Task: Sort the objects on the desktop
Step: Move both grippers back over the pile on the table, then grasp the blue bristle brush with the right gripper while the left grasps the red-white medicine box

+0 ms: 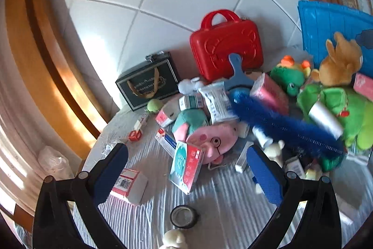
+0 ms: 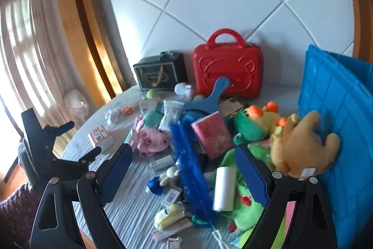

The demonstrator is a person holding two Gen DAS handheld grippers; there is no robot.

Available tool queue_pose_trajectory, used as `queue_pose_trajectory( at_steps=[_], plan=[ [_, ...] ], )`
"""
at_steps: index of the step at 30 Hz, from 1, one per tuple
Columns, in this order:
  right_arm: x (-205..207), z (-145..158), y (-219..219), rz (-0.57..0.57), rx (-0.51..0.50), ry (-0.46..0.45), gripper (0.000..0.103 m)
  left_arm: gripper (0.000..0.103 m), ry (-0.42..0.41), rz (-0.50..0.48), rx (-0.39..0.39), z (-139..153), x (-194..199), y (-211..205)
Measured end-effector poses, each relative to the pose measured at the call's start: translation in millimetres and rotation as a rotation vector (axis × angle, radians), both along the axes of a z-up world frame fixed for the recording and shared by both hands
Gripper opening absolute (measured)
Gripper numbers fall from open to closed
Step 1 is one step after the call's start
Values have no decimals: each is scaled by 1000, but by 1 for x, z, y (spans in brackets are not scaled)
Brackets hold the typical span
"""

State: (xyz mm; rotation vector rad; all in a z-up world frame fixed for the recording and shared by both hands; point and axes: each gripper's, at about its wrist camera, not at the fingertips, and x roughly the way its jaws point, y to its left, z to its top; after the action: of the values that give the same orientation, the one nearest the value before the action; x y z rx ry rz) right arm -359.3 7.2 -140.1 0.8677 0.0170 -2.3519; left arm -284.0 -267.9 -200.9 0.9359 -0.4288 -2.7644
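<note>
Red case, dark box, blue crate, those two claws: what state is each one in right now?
Red case: shut, upright against the wall.
Dark box: lid closed, upright.
Blue crate: tipped up on its side.
White roll: rolled up, lying on a green plush toy.
Left gripper: open, empty.
Right gripper: open, empty.

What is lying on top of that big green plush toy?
A white roll lies across the green plush, and the blue bristly brush crosses its edge. A brown plush leans beside it against the blue crate. Whatever sits beneath the plush is covered.
</note>
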Motion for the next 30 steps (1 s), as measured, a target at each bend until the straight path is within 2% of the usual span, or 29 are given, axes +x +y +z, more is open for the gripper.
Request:
queue_pose_trajectory(
  at_steps=[2, 4, 6, 10, 12, 15, 21, 28, 30],
  plan=[
    [-9, -22, -16, 20, 13, -38, 90, 103, -35, -17, -11, -16, -7, -20],
    [-20, -42, -30, 38, 41, -89, 90, 103, -82, -57, 16, -32, -18, -37],
    [-31, -61, -41, 77, 89, -115, 90, 103, -116, -62, 12, -48, -28, -51],
    [-51, -93, -55, 109, 171, -155, 87, 103, -169, -150, 21, -73, -50, -70],
    [-63, -110, -62, 126, 200, -206, 84, 103, -202, -176, 42, -88, -63, -82],
    [-76, -133, -70, 148, 231, -258, 81, 103, -262, -210, 134, -111, -83, -103],
    [-96, -154, -72, 145, 248, -318, 81, 103, -344, -278, 227, -147, -114, -120],
    [-108, -173, -78, 157, 263, -382, 81, 103, -417, -300, 262, -179, -134, -123],
    [-109, -180, -82, 170, 291, -390, 81, 100, -445, -317, 269, -187, -135, -119]
  ],
)
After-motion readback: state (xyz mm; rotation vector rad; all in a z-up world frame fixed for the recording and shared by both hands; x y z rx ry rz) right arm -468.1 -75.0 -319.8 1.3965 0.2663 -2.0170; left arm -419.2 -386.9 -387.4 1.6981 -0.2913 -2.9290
